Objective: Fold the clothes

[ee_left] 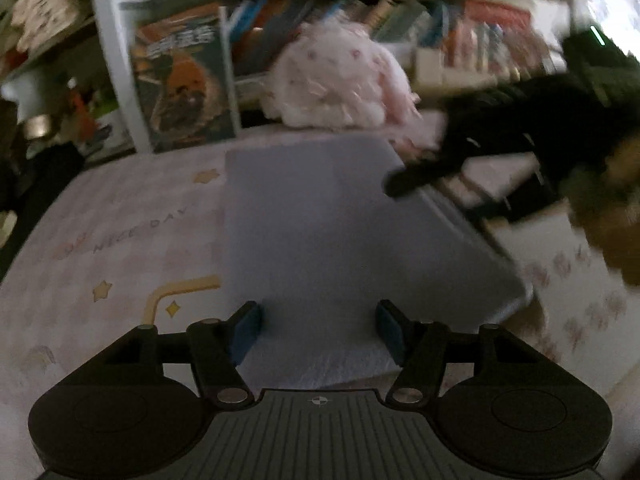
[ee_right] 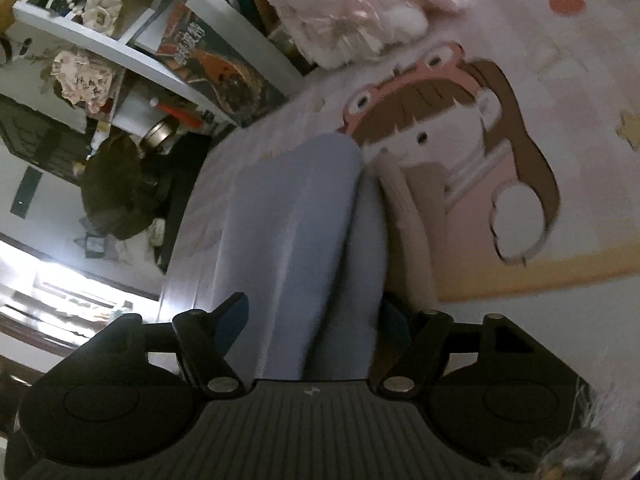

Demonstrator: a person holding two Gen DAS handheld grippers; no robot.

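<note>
Clothes here come down to one pale blue-grey garment (ee_left: 320, 232), already folded into a neat rectangle and lying flat on the pink cartoon-print bedspread (ee_left: 100, 240), in front of a bookshelf (ee_left: 180, 80) with a pink plush toy (ee_left: 336, 80) sitting at its foot. In the right wrist view the same garment (ee_right: 288, 220) shows a raised lengthwise fold running away from the camera. Across the left wrist view the right gripper (ee_left: 404, 184) reaches in as a dark blur to the cloth's far right edge; its fingers stand apart either side of the fold, and I cannot tell whether the pads press the fabric. The left gripper (ee_left: 320, 332) hovers at the near edge, fingers apart with cloth lying between them, not clamped. My worry is that one side pinching or pulling ahead of the other would drag the layers askew and open the fold, since the bedspread looks soft and offers little grip.
</note>
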